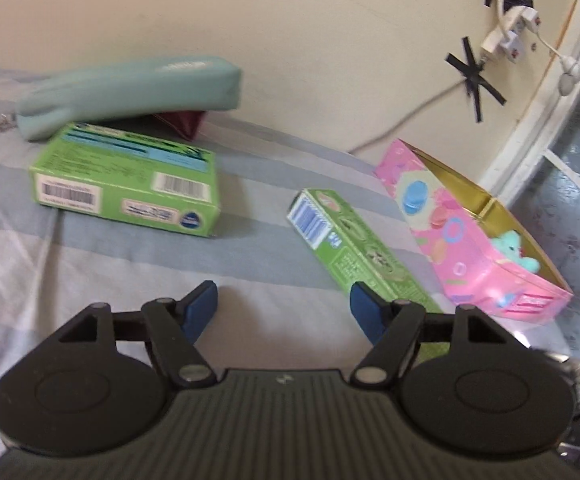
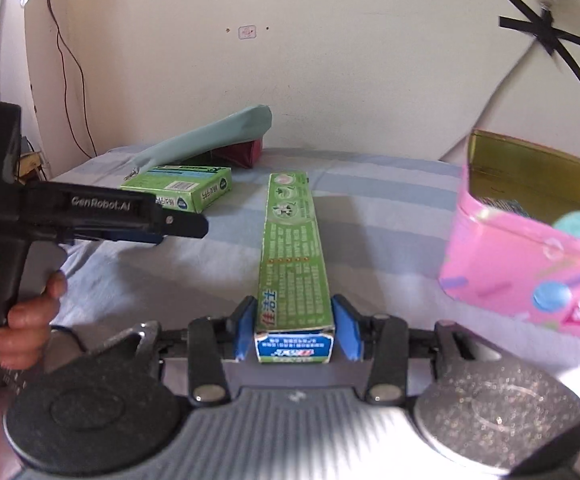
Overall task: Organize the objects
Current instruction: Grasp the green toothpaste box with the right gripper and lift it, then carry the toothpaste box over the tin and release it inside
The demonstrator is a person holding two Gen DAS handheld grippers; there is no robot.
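Note:
A long green toothpaste box (image 2: 292, 256) lies on the striped bed; it also shows in the left wrist view (image 1: 354, 248). My right gripper (image 2: 296, 328) has its blue pads on both sides of the box's near end, closed on it. My left gripper (image 1: 281, 308) is open and empty above the sheet, left of the toothpaste box; from the right wrist view it (image 2: 169, 224) hovers at the left. A pink tin (image 1: 474, 232) with a teal plush toy (image 1: 516, 250) stands at the right, also in the right wrist view (image 2: 530, 264).
A wider green box (image 1: 129, 188) lies at the left, behind it a teal pencil pouch (image 1: 129, 92) resting on a dark red object (image 1: 181, 124). A cream wall with taped cables (image 1: 474, 76) backs the bed. The bed edge is at the right.

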